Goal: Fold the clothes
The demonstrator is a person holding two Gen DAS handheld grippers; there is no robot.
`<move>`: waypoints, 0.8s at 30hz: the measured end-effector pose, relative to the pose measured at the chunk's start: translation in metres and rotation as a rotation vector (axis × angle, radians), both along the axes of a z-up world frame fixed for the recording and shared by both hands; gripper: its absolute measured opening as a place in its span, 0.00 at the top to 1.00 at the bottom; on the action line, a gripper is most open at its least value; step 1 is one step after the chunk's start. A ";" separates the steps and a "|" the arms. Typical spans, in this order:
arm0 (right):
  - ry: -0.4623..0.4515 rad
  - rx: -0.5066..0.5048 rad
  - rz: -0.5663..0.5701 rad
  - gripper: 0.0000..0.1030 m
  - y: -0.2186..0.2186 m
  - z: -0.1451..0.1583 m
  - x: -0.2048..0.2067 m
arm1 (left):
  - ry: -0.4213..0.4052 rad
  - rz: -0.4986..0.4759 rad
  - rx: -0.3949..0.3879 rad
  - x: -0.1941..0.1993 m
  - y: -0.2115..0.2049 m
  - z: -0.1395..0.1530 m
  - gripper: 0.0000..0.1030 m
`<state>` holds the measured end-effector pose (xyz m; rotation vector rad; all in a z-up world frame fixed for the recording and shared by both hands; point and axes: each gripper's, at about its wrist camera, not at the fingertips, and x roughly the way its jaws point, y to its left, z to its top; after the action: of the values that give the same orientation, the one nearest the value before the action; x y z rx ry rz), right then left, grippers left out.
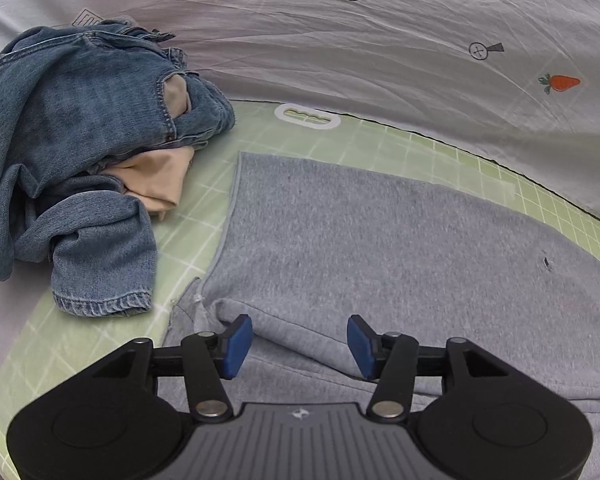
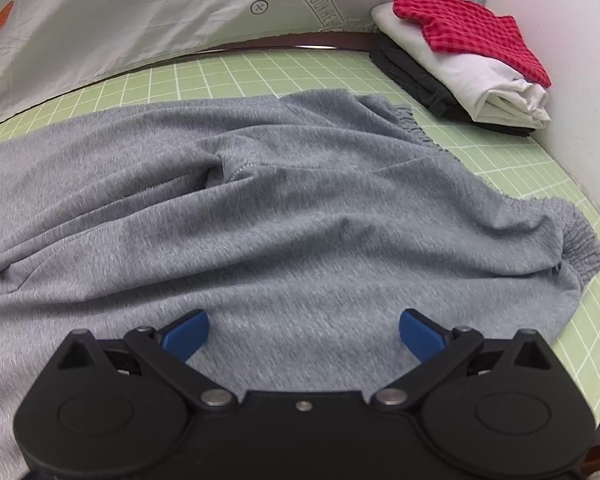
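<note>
A grey sweat garment (image 1: 380, 240) lies spread on the green grid mat (image 1: 204, 208). My left gripper (image 1: 299, 346) is open, its blue pads just above a fold at the garment's near edge. In the right wrist view the same grey garment (image 2: 260, 208) lies rumpled, with an elastic waistband (image 2: 580, 248) at the right. My right gripper (image 2: 303, 336) is open and empty, low over the cloth near its front edge.
A heap of blue jeans (image 1: 68, 152) with a beige cloth (image 1: 156, 184) sits at the mat's left. A stack of folded clothes, red check (image 2: 468, 28) on white (image 2: 484, 80) on dark, stands at the back right. A white printed sheet (image 1: 340, 40) lies behind the mat (image 2: 540, 160).
</note>
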<state>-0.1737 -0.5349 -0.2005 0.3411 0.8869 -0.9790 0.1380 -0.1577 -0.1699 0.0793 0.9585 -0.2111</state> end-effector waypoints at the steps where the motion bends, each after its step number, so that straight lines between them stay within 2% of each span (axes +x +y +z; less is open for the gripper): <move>1: -0.012 -0.008 0.019 0.00 -0.003 0.004 -0.001 | 0.004 -0.026 0.004 -0.007 -0.010 -0.001 0.45; 2: -0.025 -0.016 0.036 0.00 -0.006 0.008 -0.003 | 0.008 -0.053 0.008 -0.013 -0.019 -0.002 0.41; 5: -0.063 -0.042 0.075 0.00 -0.022 0.021 -0.008 | 0.030 -0.127 0.019 -0.033 -0.050 -0.008 0.38; 11: -0.133 -0.052 0.035 0.00 -0.086 0.039 -0.014 | 0.082 -0.201 0.027 -0.056 -0.108 -0.016 0.34; 18: -0.076 -0.099 0.051 0.01 -0.177 0.034 -0.009 | 0.099 -0.178 0.044 -0.052 -0.176 -0.028 0.34; 21: -0.059 -0.065 0.103 0.10 -0.210 0.022 -0.002 | 0.099 -0.145 0.057 -0.048 -0.200 -0.036 0.34; 24: -0.037 0.005 0.174 0.26 -0.235 0.006 0.008 | 0.105 -0.118 0.083 -0.044 -0.221 -0.043 0.34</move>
<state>-0.1660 -0.7700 -0.1946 0.2804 0.8699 -0.8078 0.0940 -0.3783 -0.2133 0.2024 1.0678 -0.2863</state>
